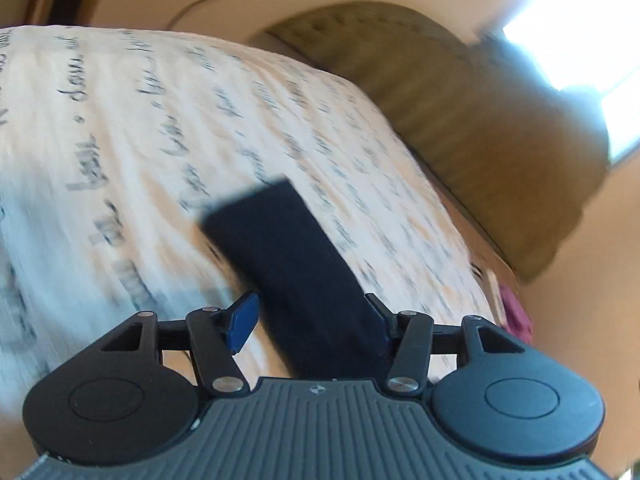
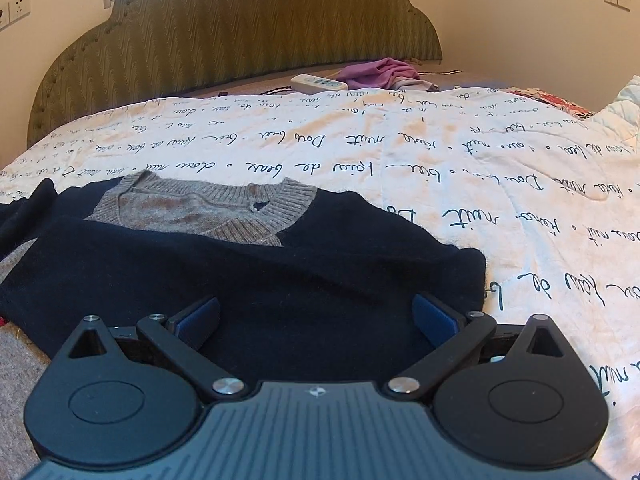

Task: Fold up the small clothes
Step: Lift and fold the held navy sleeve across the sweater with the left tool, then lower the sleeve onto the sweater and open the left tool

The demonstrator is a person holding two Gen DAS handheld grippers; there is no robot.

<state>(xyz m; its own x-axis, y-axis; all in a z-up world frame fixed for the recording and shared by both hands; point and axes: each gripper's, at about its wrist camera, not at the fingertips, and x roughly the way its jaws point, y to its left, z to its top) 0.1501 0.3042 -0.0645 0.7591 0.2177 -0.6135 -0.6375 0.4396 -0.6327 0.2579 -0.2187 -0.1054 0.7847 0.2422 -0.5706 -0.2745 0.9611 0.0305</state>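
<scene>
Near the bed's point(image 2: 460, 152) foot edge lies my navy knit sweater with grey collar point(image 2: 240, 272); right gripper point(image 2: 316, 320) released above it, left gripper point(image 1: 310, 316) spread around the navy sleeve point(image 1: 280, 248), ungripped. Fold may flop undone.

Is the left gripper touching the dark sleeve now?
Cannot tell. In the blurred left wrist view, the dark sleeve runs between the open fingers of the left gripper, overlapping one finger; contact is unclear.

Script-printed bedspread point(image 2: 400, 152), green headboard point(image 2: 240, 32), white remote point(image 2: 318, 82)
</scene>
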